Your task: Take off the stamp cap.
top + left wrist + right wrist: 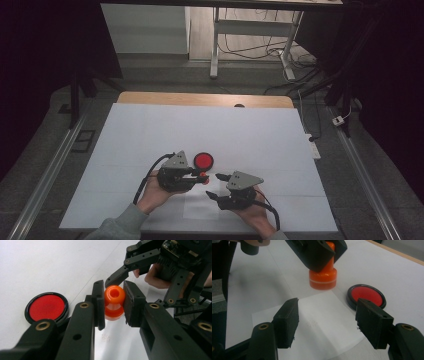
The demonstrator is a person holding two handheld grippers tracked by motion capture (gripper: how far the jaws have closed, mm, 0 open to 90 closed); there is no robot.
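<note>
Left tongs (113, 302) clamp the orange stamp (114, 302), holding it above the white paper slip (312, 322) on the worktop (150, 130); right tongs (327, 322) gape empty nearby, red ink pad (366, 295) alongside.

A lab-like workroom: a white-covered table (210, 130) under a fixed camera, metal floor rails (45, 175), trailing cables (260, 50), and desk frames (250, 40) behind.

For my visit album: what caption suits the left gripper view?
Left tongs clamp an orange stamp above the paper, beside a red ink pad.
</note>
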